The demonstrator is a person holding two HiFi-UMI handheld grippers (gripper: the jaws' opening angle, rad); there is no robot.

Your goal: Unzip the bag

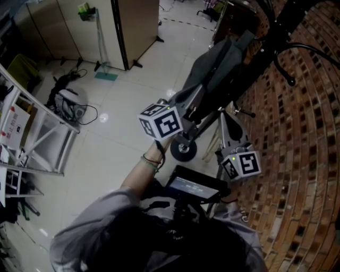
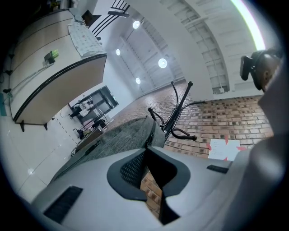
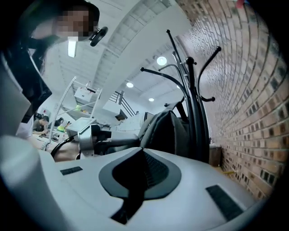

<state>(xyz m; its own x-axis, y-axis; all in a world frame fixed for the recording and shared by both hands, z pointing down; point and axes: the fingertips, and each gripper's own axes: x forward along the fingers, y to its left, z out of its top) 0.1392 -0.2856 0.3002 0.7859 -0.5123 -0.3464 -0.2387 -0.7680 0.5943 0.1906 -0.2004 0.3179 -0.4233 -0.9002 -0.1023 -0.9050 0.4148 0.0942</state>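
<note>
Looks like a lab or workshop-type workspace, not a home. What shows it:
- glossy tiled floor point(image 1: 122, 133) and an exposed brick wall point(image 1: 308, 133) along one side
- tall beige cabinets point(image 1: 133, 26) with dark edging
- white metal rack point(image 1: 48, 138) holding cartons point(image 1: 13, 127)
- a tangle of cables and gear point(image 1: 69, 101) lying on the floor beside the rack
- black coat stand point(image 3: 192, 103) against the brick

The left gripper view adds a high white ceiling with round lights point(image 2: 162, 63) and a black railing point(image 2: 118, 8) high up. Benches point(image 2: 90, 106) loaded with equipment stand far down the room, and a printed sheet point(image 2: 224, 149) is stuck on the brick. The right gripper view shows more white shelving point(image 3: 86, 97) in the background.
</note>
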